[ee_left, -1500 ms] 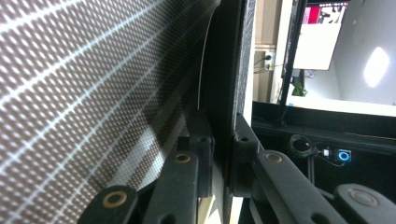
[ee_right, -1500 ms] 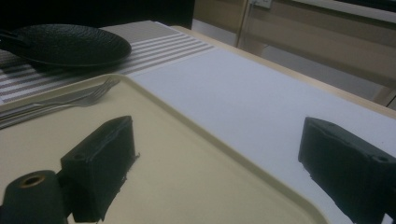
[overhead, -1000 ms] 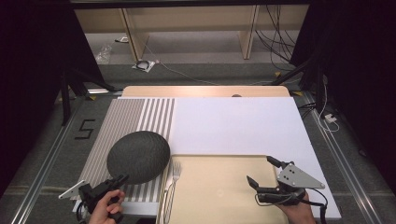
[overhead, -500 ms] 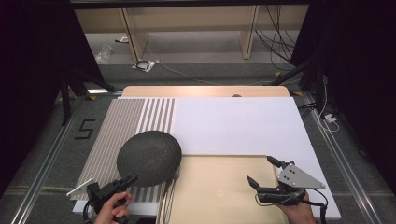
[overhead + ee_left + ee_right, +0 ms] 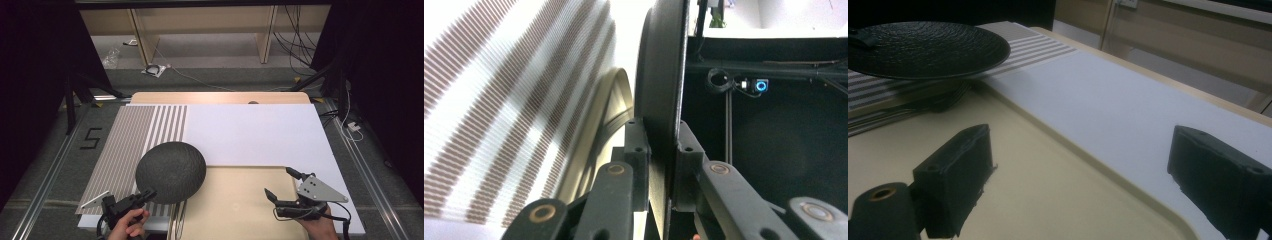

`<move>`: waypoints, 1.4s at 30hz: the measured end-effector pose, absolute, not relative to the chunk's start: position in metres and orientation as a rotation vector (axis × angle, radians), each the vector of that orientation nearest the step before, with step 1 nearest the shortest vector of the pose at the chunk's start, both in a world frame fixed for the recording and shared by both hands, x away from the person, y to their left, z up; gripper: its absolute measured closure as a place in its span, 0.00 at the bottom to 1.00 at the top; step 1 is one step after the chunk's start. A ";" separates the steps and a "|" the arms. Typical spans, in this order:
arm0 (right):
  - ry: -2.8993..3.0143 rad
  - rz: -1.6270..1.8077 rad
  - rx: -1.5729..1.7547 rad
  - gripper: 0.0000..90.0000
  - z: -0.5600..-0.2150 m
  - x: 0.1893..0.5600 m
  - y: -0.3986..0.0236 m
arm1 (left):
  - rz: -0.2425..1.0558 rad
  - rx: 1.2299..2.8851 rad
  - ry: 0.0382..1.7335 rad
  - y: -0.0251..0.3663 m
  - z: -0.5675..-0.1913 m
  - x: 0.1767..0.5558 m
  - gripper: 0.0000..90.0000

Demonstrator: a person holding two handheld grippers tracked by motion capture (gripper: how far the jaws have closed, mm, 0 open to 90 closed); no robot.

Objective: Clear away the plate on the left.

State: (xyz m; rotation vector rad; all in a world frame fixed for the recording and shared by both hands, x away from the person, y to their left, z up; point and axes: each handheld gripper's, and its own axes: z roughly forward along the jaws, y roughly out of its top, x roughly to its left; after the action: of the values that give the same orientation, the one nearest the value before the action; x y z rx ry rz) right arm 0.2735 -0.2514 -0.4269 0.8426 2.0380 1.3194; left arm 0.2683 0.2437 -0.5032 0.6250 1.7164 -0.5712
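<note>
Striped mat: left part of the desk, partly under the plate.

Left tongs: held in a hand at the near left edge; clamped on the near rim of the plate, one pad on each face.

Plate: black, textured, round; lifted clear of the desk, over the seam between mat and tray.

Fork: lying below the plate at the tray's left edge.

Tray: beige, near centre, bare.

Right tongs: over the tray's right part, jaws wide apart, holding nothing.
</note>
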 end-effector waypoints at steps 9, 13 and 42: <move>2.039 1.320 0.843 0.13 -0.427 0.274 -0.251 | -0.612 0.673 1.697 0.231 -0.502 0.268 0.89; 2.038 1.319 0.843 0.13 -0.427 0.274 -0.251 | -0.625 0.690 1.689 0.226 -0.501 0.267 0.89; 2.036 1.324 0.847 0.13 -0.427 0.274 -0.252 | -0.718 0.830 1.662 0.188 -0.503 0.265 0.89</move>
State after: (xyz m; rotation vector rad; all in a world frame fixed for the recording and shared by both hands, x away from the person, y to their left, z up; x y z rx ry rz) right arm 0.2739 -0.2516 -0.4272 0.8468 2.0360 1.3237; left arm 0.2653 0.1878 -0.5031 0.8301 1.6624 -0.7176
